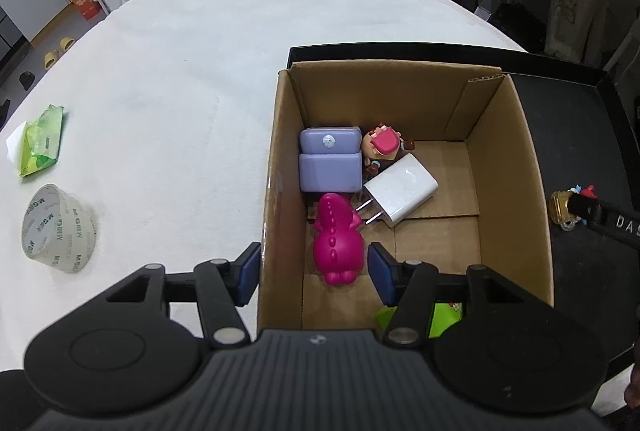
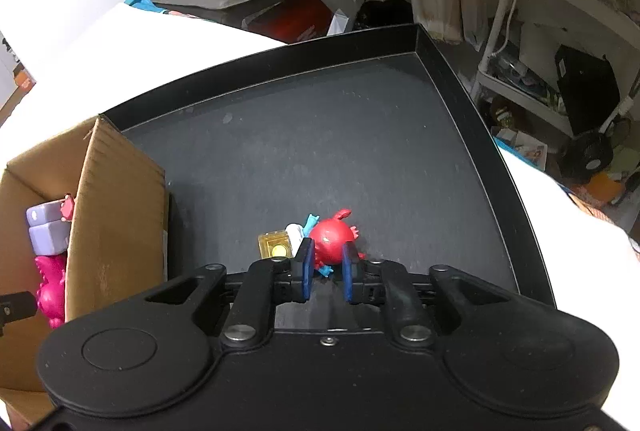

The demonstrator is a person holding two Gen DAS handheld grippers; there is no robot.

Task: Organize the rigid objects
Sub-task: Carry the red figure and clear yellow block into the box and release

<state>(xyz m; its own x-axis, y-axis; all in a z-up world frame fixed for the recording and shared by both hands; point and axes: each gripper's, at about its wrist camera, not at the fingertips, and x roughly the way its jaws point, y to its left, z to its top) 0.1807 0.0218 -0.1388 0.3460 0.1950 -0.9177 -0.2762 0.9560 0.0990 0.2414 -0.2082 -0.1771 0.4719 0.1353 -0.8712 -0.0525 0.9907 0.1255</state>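
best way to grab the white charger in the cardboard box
Grip the white charger across its two long flat sides, coming straight down from above. It lies flat on the box floor with its prongs toward the pink toy, and the walls block side approaches.

White cloth-covered table (image 1: pixel 180 71) fills the left and top of the left wrist view, and lying straight on it at the left edge are a green tissue pack (image 1: pixel 40 141) and, just below it, a roll of clear tape (image 1: pixel 58 229) tipped on its side. At right sits a black tray (image 2: pixel 472 135), low-walled, its far corner reaching the upper right of the right wrist view. The cardboard box (image 1: pixel 276 167) stands at the tray's left end, though whether its base rests in the tray or on the cloth is unclear.
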